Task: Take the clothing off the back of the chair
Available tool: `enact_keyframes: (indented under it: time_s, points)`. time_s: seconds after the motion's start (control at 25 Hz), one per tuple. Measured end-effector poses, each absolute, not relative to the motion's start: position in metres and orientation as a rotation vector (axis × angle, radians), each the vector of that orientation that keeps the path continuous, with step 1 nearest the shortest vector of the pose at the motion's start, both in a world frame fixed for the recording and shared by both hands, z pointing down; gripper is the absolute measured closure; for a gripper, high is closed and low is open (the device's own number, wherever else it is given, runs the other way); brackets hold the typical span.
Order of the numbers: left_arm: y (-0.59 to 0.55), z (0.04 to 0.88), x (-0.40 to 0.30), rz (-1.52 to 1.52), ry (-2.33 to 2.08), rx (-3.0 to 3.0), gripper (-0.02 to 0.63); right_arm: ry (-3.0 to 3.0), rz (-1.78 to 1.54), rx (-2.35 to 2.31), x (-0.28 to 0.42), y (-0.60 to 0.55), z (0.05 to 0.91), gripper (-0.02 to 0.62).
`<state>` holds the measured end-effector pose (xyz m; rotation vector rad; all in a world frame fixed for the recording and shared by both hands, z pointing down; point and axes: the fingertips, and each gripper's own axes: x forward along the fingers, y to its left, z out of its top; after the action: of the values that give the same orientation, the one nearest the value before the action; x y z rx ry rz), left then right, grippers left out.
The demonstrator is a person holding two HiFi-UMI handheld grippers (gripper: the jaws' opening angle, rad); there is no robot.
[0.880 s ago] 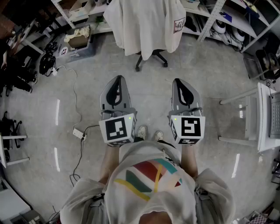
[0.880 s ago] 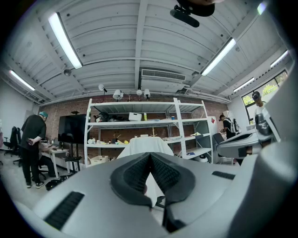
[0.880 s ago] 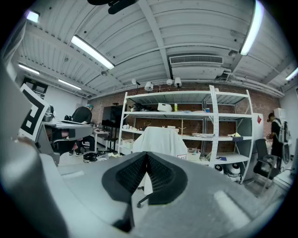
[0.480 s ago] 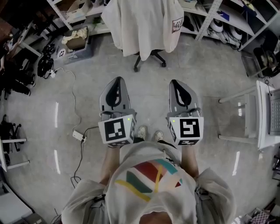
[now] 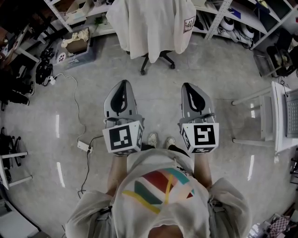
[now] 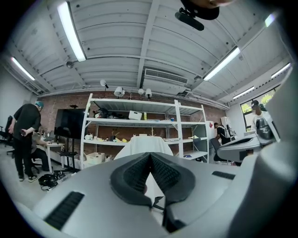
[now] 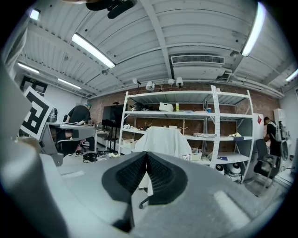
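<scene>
Likely handling: garment point(image 5: 149, 28) looks like soft, light cloth; it should sag and bunch when lifted rather than slip, and nothing about it seems fragile.
Chair: point(image 5: 157, 60) stands on a dark castered base, so a sideways tug could roll it; lifting upward looks safer.
Where to grip: the fold over the top of the chair back, one side for each gripper, seems the best place.
Garment look: white and loose, draped over the chair back and hanging almost to the base, in front of the shelves point(image 5: 219, 14).
Left gripper: point(image 5: 123, 86) jaws pressed together with nothing between them, aimed at the chair, well apart from it.
Right gripper: point(image 5: 193, 87) jaws likewise pressed together and empty.
Patch: point(image 5: 189, 24) small printed square near the garment's right edge; print too small to read.
</scene>
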<state>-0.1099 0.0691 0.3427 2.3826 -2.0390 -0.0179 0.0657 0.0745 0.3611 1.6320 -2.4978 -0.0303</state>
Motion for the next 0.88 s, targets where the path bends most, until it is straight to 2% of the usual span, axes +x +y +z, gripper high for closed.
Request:
enact_keyframes:
  time_s: [0.44, 0.88]
  points:
    - [0.045, 0.343, -0.168, -0.07, -2.079, 2.324, 0.594, -2.446, 0.052, 1.653, 0.048, 0.066, 0.383, 0.591]
    - [-0.019, 0.347, -0.151, -0.059, -2.084, 2.325, 0.594, -2.469, 0.005, 1.684, 0.069, -0.017, 0.373, 0.591]
